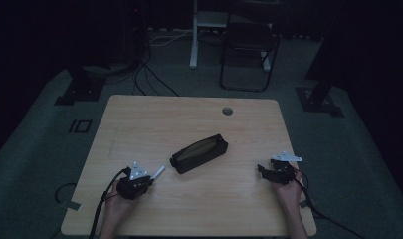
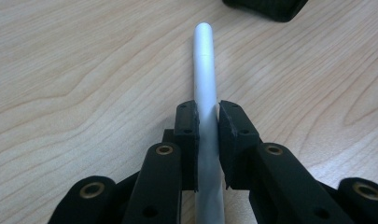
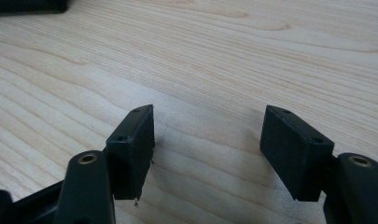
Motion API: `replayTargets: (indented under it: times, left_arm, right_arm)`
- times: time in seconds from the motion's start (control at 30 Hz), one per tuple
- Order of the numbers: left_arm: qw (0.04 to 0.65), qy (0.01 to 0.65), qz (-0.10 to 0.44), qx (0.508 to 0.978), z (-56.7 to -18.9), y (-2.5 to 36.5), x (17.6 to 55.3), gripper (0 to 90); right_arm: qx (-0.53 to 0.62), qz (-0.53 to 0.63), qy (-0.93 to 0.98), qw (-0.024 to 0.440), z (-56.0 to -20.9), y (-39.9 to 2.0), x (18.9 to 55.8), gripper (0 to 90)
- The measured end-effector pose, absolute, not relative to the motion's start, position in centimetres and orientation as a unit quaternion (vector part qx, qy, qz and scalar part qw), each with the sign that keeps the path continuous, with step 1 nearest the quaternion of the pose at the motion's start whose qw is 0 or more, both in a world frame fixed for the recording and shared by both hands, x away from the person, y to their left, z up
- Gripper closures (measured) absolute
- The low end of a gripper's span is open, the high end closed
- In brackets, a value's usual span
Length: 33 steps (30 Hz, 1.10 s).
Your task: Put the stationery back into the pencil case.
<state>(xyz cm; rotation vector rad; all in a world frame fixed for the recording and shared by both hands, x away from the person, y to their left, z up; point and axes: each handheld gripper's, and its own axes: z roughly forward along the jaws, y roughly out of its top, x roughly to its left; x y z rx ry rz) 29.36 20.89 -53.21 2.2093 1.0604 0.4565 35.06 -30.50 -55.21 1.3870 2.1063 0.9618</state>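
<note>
Sitting on a light wooden table (image 1: 139,124), near its middle, is a black pencil case (image 1: 199,153), lying at an angle with its long top unzipped and a tan lining showing. Left gripper (image 1: 150,179) is near the front-left of table, clamped on a white pen (image 1: 158,173); in the left gripper view the pads pinch the pen's (image 2: 205,79) barrel about mid-length, rounded tip sticking out ahead toward the case corner (image 2: 266,7). Pen tip is close to the case's near end, not touching. Right gripper (image 1: 262,171) is at the front-right, jaws spread wide, nothing between them, just bare wood below in the right gripper view (image 3: 207,135); well apart from the case.

Likely step: pen into the open case. To do it well: lift a bit, line the pen up with the long slot, lead with the free tip, lower it in before letting go. Grip is central so the pen should not swing much. Right gripper could steady the case's far end so it does not slide; judgement only.

Pose: left hand (image 1: 117,201) comes in from the bottom edge, gripper low, pointing up-right toward the case. Right hand (image 1: 290,194) likewise low, pointing left toward the case, cable trailing off right.
</note>
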Motion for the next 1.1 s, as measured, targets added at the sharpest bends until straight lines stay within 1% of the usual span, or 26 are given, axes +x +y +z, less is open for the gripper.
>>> replayTargets:
  times: [0.97,1.1]
  left_arm:
    - [0.345,0.395,0.185,0.831,-51.0,21.1,29.1,78.8]
    - [0.352,0.392,0.191,0.828,-50.2,21.4,29.0,78.7]
  right_arm:
    - [0.500,0.348,0.762,0.219,-55.2,-30.5,35.1,34.4]
    - [0.501,0.348,0.762,0.219,-55.2,-30.5,35.1,34.1]
